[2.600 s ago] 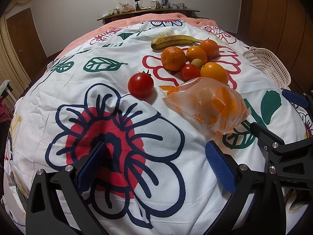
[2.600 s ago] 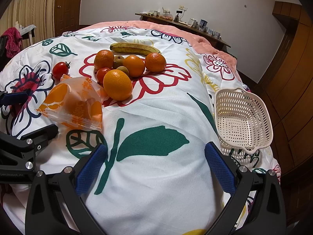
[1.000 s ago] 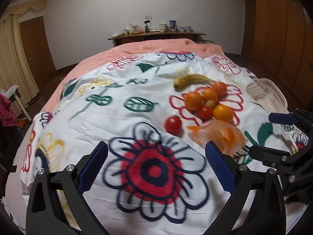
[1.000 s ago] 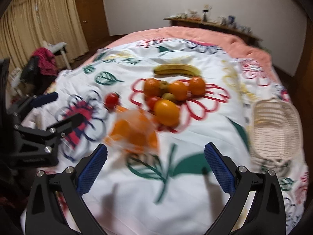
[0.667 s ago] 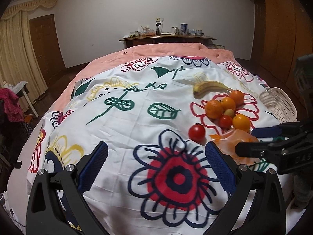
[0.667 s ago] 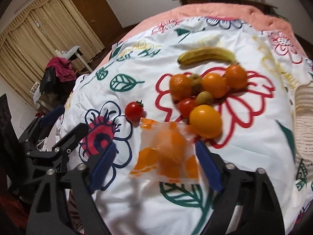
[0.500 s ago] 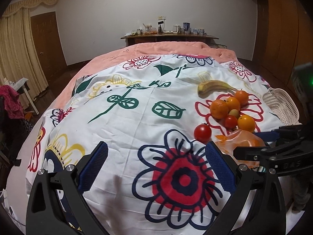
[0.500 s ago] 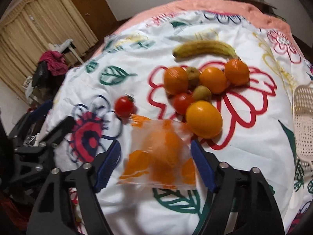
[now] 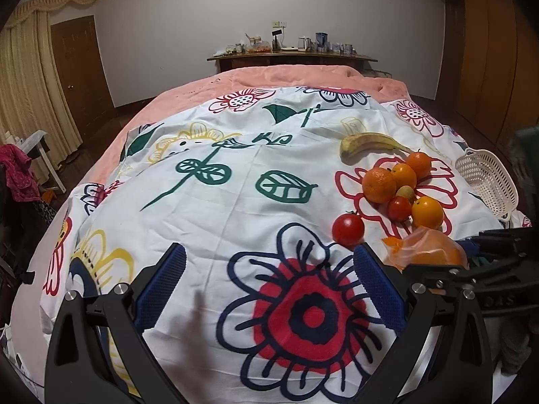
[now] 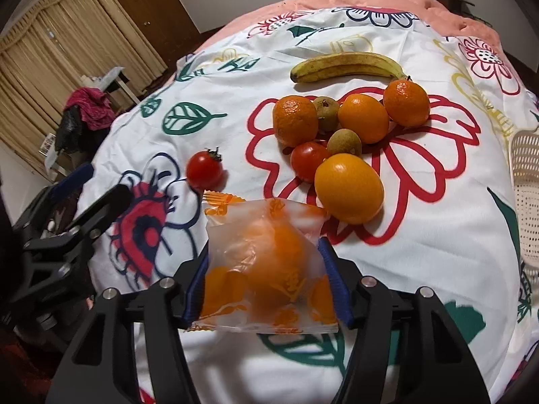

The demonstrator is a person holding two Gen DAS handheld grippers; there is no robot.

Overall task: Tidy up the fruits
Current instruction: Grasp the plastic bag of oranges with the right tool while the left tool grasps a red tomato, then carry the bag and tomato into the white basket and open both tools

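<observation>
My right gripper (image 10: 266,279) has closed around a clear bagged orange (image 10: 269,262), its blue pads against the bag's sides on the bedspread. Past it lie a large orange (image 10: 348,188), two tomatoes (image 10: 204,170) (image 10: 308,161), two kiwis (image 10: 343,143), several mandarins (image 10: 294,119) and a banana (image 10: 347,65). My left gripper (image 9: 269,286) is open and empty over the red flower print, left of the bag (image 9: 427,252). The white basket (image 9: 488,181) sits at the right.
The fruit lies on a flowered bedspread (image 9: 219,202) over a pink blanket (image 9: 303,74). A shelf (image 9: 293,57) with small items stands at the far wall. A door and curtains (image 9: 30,101) are at the left, with a stool and red cloth (image 9: 17,171).
Both grippers pulled back and rose, then my right gripper came down over the bagged orange and narrowed its jaws onto the bag. My left gripper swung left and stayed open.
</observation>
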